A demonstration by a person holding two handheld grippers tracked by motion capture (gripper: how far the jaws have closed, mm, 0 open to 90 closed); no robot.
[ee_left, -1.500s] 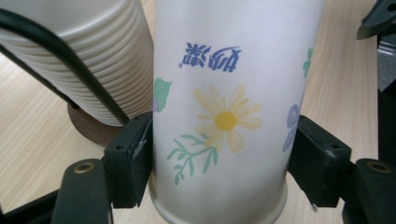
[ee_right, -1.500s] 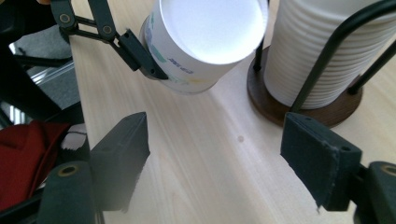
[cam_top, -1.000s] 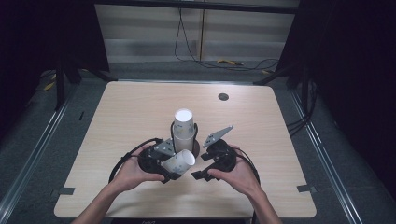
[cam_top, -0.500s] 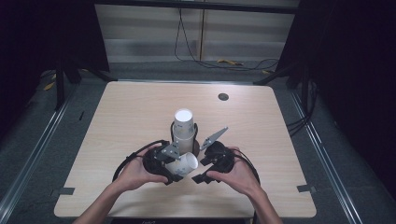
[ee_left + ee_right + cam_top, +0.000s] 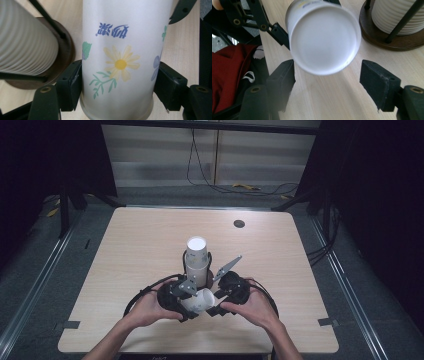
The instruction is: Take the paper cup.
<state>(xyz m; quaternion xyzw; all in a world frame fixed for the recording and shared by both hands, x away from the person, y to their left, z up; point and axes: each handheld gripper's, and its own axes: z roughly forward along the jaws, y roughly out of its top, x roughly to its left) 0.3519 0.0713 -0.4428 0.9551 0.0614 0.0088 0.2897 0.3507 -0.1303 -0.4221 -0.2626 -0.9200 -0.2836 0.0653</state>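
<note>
Black left claw (image 5: 192,302), black right claw (image 5: 212,307) with brass-ringed screws, grey three-cornered plates, trailing black cables, bare forearms

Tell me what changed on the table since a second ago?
The right gripper has just been closing its jaws around the end of the flowered paper cup, not yet pressing it. The left gripper kept its clamp on that cup. The cup stack in its holder stayed put.

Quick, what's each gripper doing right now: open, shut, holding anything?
Left gripper: shut on the white flower-printed paper cup.
Right gripper: open, jaws have just been closing toward that cup's base, pads not touching it yet.
</note>
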